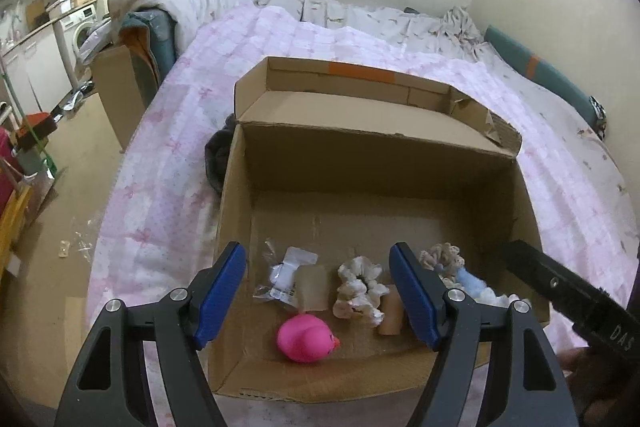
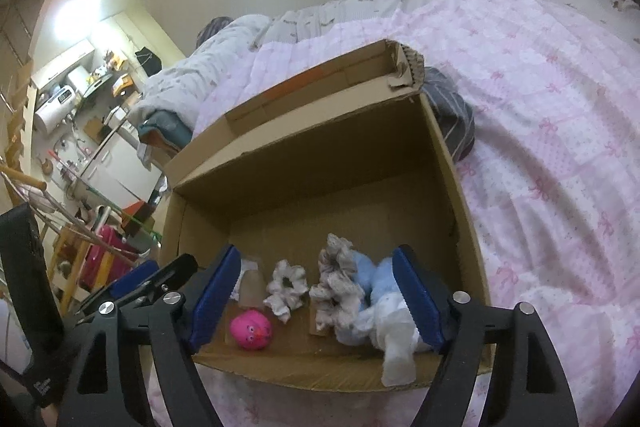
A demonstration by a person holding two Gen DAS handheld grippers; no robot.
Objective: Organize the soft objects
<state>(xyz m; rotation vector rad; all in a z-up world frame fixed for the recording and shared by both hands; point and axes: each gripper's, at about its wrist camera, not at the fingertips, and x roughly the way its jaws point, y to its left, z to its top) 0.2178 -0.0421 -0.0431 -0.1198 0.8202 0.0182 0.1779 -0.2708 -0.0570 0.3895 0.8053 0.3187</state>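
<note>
Both grippers hover over the near end of the cardboard box (image 1: 240, 187), which sits on the pink quilt (image 1: 168, 147) of the bed. My left gripper (image 1: 318, 297) is spread wide, nothing between the blue pads (image 1: 218, 295). My right gripper (image 2: 318, 301) is wide too, empty.

Soft stuff all lies along the near wall of the box. From the left wrist view: pink duck (image 1: 306, 333) at 6 o'clock on the box floor, white scrunchie (image 1: 360, 287) just beside it toward 1 o'clock, clear plastic packet (image 1: 286, 277) toward 11 o'clock of the duck, and a beige lace scrunchie (image 1: 442, 259) at 3 o'clock, partly hidden behind my right pad. Light blue plush (image 2: 378, 277) and white crumpled cloth (image 2: 394, 331) are bunched in the near right corner, touching the lace scrunchie (image 2: 336, 283) in the right wrist view. Two tan blocks lie under or beside the scrunchies; can't tell what they are.

Step in hand, my guess: sort the pile on the right, since the right gripper already frames it. To do it well: go for one item only. The plush, cloth and lace are tangled close, so come down at the outer edge of the cloth hanging toward the box lip, pinch a fold, lift slowly and watch whether the plush drags along. Keep the left gripper out of the way, or use it to pin the neighbours. Mind the box wall at 3 o'clock; the pad is near it.
</note>
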